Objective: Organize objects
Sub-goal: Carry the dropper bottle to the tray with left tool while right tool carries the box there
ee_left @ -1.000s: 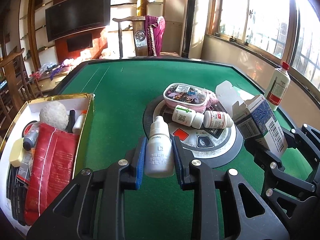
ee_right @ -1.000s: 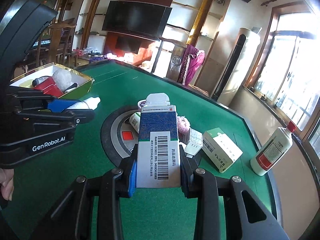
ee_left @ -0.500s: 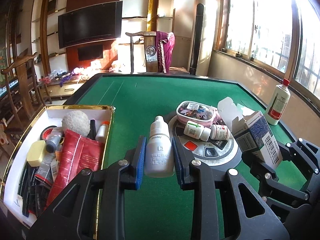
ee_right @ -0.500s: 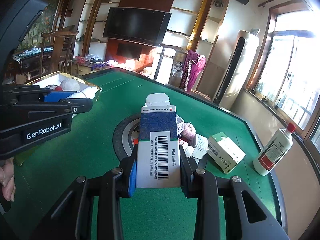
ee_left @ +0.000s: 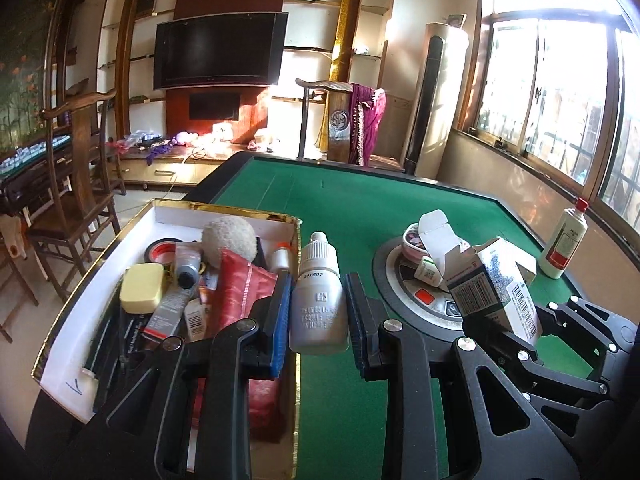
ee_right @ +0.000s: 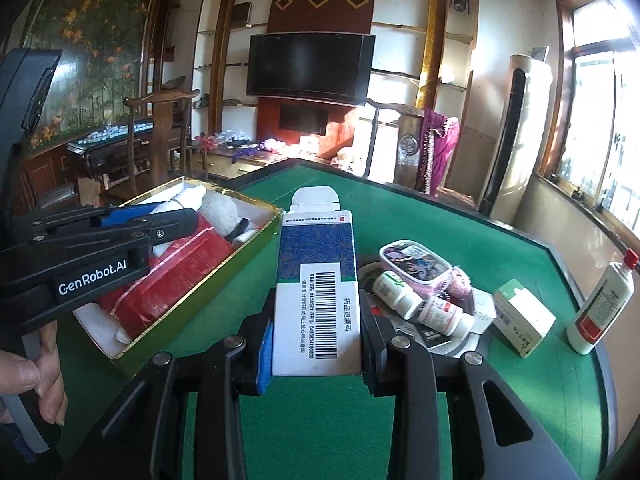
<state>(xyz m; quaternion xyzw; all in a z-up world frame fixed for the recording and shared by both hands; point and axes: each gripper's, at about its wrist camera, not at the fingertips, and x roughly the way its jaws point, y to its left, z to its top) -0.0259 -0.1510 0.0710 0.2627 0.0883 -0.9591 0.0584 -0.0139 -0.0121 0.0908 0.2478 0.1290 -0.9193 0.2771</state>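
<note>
Both claws are clamped on cargo above a green felt table [ee_left: 360, 200]. Right gripper [ee_right: 316, 332] pinches an upright blue-and-white medicine carton [ee_right: 316, 280] between its pads. Left gripper [ee_left: 318, 312] grips a small white dropper bottle [ee_left: 319, 304] upright — at the gold-rimmed storage box's [ee_left: 168, 210] right wall, partly over the crowded box.

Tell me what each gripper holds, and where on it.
Left gripper clamps the white dropper bottle by its body sides. Right gripper clamps the medicine box by its lower side edges.
</note>
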